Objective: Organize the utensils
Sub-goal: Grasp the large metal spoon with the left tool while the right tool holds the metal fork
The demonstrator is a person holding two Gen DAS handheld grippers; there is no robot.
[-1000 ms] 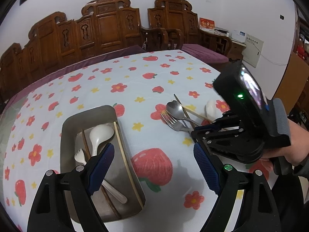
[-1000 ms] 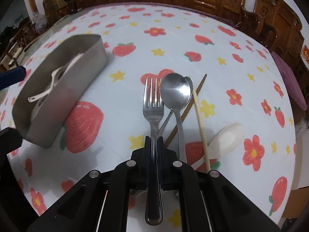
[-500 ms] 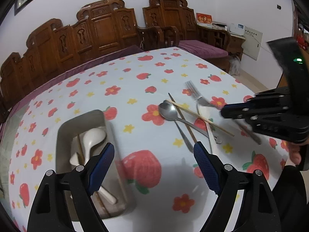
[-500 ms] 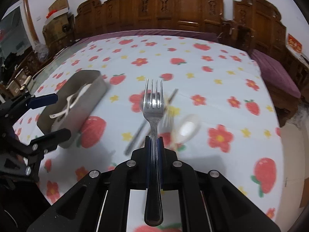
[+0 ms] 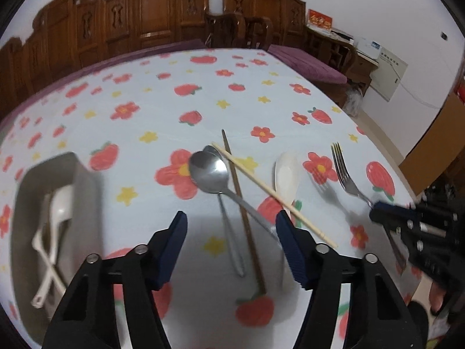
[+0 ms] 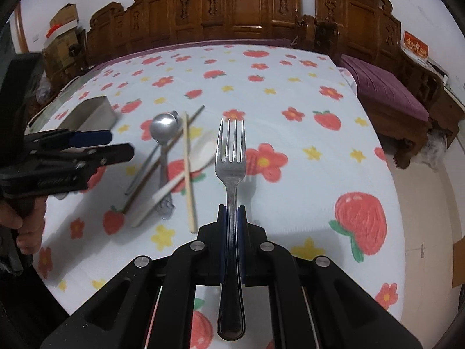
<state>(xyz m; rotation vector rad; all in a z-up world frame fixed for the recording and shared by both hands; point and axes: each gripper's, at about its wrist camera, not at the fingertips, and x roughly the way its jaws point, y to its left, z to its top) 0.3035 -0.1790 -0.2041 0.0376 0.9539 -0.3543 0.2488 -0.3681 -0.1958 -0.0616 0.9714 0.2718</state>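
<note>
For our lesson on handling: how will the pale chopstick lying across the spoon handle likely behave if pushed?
The pale chopstick looks thin and probably light, so it should slide easily. Propped across the spoon handle, it may pivot or roll off.

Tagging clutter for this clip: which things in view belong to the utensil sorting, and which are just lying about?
Belongs to the job:
- fork, clamped in the right hand-held gripper
- metal spoon
- white spoon
- light chopstick
- dark chopstick
- metal tray holding white utensils
- left hand-held gripper, jaws closing, nothing between

Just lying about:
- carved wooden chairs
- cardboard boxes
</note>
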